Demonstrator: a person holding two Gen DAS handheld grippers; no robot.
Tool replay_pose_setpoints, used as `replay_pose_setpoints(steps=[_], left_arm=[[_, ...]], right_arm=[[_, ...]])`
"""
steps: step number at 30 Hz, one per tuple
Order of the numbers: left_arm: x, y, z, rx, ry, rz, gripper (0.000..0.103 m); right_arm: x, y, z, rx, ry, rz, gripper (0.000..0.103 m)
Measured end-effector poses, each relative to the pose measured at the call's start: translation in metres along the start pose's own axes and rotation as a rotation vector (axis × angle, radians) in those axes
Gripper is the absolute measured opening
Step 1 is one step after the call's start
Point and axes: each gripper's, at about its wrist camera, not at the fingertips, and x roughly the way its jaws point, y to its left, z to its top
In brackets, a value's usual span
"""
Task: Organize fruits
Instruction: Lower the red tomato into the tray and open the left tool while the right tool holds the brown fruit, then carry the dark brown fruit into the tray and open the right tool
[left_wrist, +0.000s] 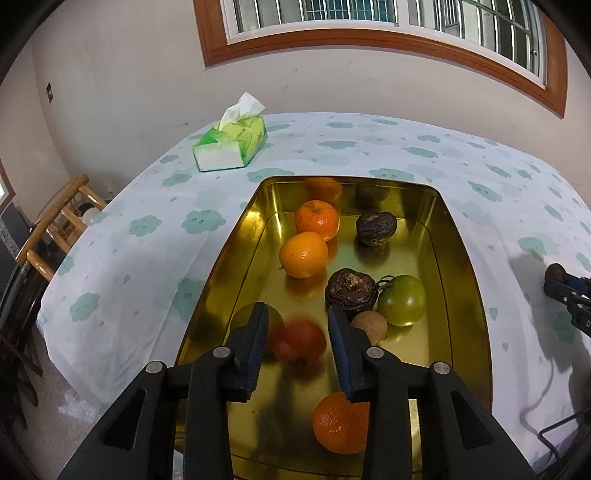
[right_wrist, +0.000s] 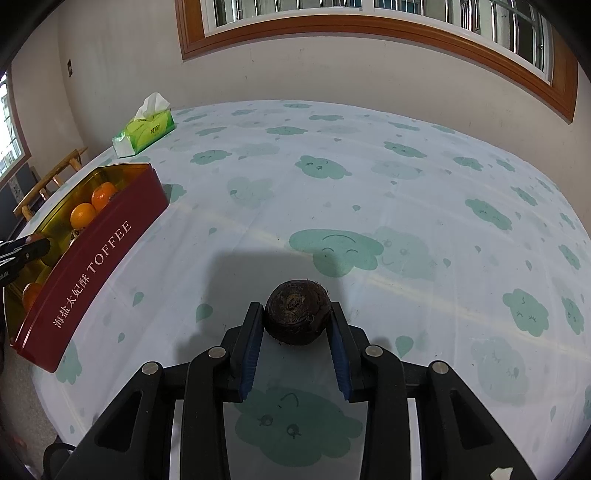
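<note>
The red rectangular metal tin with a gold inside (right_wrist: 92, 266) carried white lettering along its long outer side, seen from the right wrist view: the Chinese characters "海盐太妃酥" followed by the word "TOFFEE" in spaced capitals. The green plastic-wrapped tissue pack (right_wrist: 146, 131) bore a small pale mark on its top, too small to be read. At the left edge of that view, a black tool (right_wrist: 22, 253) showed a scrap of white print, cut off and illegible.
</note>
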Motion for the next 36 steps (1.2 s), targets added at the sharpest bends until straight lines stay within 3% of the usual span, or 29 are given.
replay_pose_setpoints(steps=[2, 4, 6, 12, 21, 28, 36], left_arm=[[-0.003, 0.001, 0.001, -0.006, -0.016, 0.000, 0.050], [-0.007, 0.002, 0.001, -0.009, -0.038, 0.018, 0.072], [-0.013, 0.004, 0.002, -0.016, -0.062, 0.028, 0.077], [-0.024, 0.010, 0.004, -0.027, -0.077, 0.033, 0.077], [-0.035, 0.020, 0.002, -0.035, -0.093, 0.059, 0.078], [-0.037, 0.039, 0.001, -0.080, -0.108, 0.064, 0.078], [-0.037, 0.051, -0.001, -0.099, -0.119, 0.066, 0.078]], right_arm=[[0.000, 0.000, 0.000, 0.000, 0.000, 0.000, 0.032], [-0.001, 0.001, 0.000, -0.004, -0.010, 0.001, 0.032], [-0.005, 0.003, -0.001, -0.011, -0.026, -0.001, 0.032], [-0.026, 0.027, 0.008, -0.032, -0.068, 0.061, 0.032], [-0.052, 0.119, 0.032, -0.157, -0.103, 0.299, 0.032], [-0.037, 0.171, 0.036, -0.223, -0.087, 0.344, 0.033], [-0.012, 0.196, 0.038, -0.237, -0.052, 0.332, 0.033]])
